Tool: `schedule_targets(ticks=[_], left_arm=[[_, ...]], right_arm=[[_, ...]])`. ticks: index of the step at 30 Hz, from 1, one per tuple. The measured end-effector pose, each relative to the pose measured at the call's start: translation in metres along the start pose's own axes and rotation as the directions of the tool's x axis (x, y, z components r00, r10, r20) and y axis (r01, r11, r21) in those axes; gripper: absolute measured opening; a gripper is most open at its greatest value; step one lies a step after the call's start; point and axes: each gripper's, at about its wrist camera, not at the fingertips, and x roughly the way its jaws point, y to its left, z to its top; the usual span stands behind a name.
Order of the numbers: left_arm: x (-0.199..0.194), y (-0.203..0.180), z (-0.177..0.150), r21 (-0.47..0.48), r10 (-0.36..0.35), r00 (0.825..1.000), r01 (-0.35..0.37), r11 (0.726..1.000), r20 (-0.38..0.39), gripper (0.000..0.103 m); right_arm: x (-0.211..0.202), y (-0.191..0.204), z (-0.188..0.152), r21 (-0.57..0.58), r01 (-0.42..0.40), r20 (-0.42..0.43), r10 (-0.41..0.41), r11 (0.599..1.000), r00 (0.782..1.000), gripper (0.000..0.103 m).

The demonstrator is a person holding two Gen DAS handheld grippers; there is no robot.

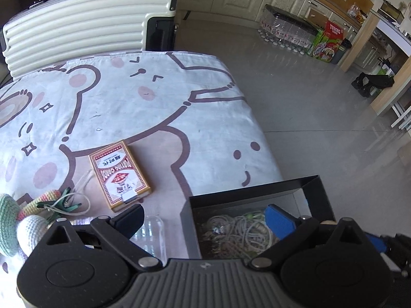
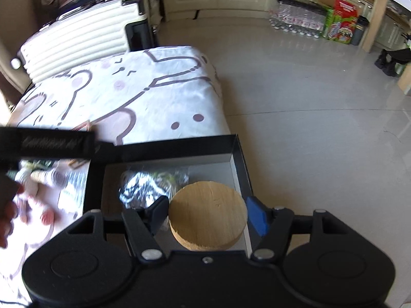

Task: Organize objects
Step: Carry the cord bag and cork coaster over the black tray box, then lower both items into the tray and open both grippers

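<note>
A black open box (image 1: 313, 192) sits at the table's near right corner; it also shows in the right wrist view (image 2: 239, 159). A bag with coiled white cord (image 1: 239, 233) lies inside it, seen as a shiny bag (image 2: 143, 187) in the right wrist view. My right gripper (image 2: 208, 215) is shut on a round cork disc (image 2: 208, 215) and holds it over the box. My left gripper (image 1: 205, 220) is open and empty over the box's left wall. A red playing-card pack (image 1: 118, 174) lies on the cartoon tablecloth (image 1: 143, 97). Crocheted toys (image 1: 15, 220) lie at the left.
A clear plastic case (image 1: 151, 233) lies just left of the box. A green clip with cord (image 1: 64, 200) lies by the toys. A cream suitcase (image 1: 84, 23) stands behind the table. Bottles and cartons (image 1: 326, 41) line the far floor by the cabinets.
</note>
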Motion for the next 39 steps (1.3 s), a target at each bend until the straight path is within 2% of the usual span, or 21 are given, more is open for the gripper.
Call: schedule_targets(ticks=[5,7,9,13,16,18,21,23,26,28,30,35,39], left_arm=[[0.000,0.011,0.002,0.029,0.012,1.000,-0.012,0.999,0.013,0.099],[0.002,0.015,0.003,0.029,0.010,1.000,-0.010,1.000,0.009,0.099],[0.004,0.017,0.004,0.027,0.013,1.000,-0.013,1.000,0.004,0.099],[0.006,0.017,0.005,0.034,0.013,1.000,-0.012,0.999,-0.007,0.099],[0.007,0.015,0.004,0.046,0.016,1.000,-0.015,0.999,-0.015,0.099],[0.006,0.014,0.003,0.056,0.019,1.000,-0.018,0.998,-0.020,0.099],[0.006,0.012,0.002,0.069,0.028,0.999,-0.027,0.997,-0.024,0.099],[0.006,0.010,0.001,0.075,0.031,0.999,-0.029,0.997,-0.026,0.099],[0.007,0.010,0.001,0.073,0.031,0.999,-0.028,0.997,-0.029,0.099],[0.009,0.009,0.000,0.071,0.028,0.999,-0.025,0.997,-0.035,0.099],[0.011,0.009,0.000,0.071,0.026,0.999,-0.023,0.997,-0.039,0.098],[0.017,0.010,0.002,0.069,0.029,0.999,-0.026,0.997,-0.046,0.098],[0.020,0.013,0.004,0.067,0.034,0.998,-0.031,0.997,-0.044,0.098]], right_arm=[[0.015,0.006,0.011,-0.009,0.074,0.044,-0.074,0.997,0.996,0.068],[0.020,0.006,0.014,0.011,0.069,0.070,-0.070,0.998,0.995,0.069],[0.025,0.007,0.016,0.018,0.069,0.058,-0.069,0.997,0.996,0.085],[0.028,0.009,0.017,-0.007,0.113,0.045,-0.112,0.994,0.993,0.088],[0.025,0.001,0.016,0.033,0.095,0.020,-0.095,0.995,0.995,0.081],[0.024,-0.003,0.017,0.058,0.073,-0.009,-0.073,0.996,0.997,0.069],[0.028,-0.005,0.013,0.088,0.003,-0.101,0.006,0.996,0.995,0.054],[0.035,0.000,0.008,0.066,-0.033,-0.179,0.045,0.997,0.983,0.047],[0.051,0.013,-0.003,-0.015,-0.034,-0.293,0.028,0.999,0.956,0.037],[0.061,0.021,-0.010,-0.057,-0.030,-0.340,0.008,0.998,0.940,0.033],[0.067,0.026,-0.012,-0.069,-0.018,-0.352,-0.008,0.997,0.936,0.031],[0.078,0.032,-0.007,-0.014,-0.029,-0.339,0.023,0.999,0.941,0.029],[0.079,0.034,0.000,0.009,-0.029,-0.270,0.030,1.000,0.962,0.030]])
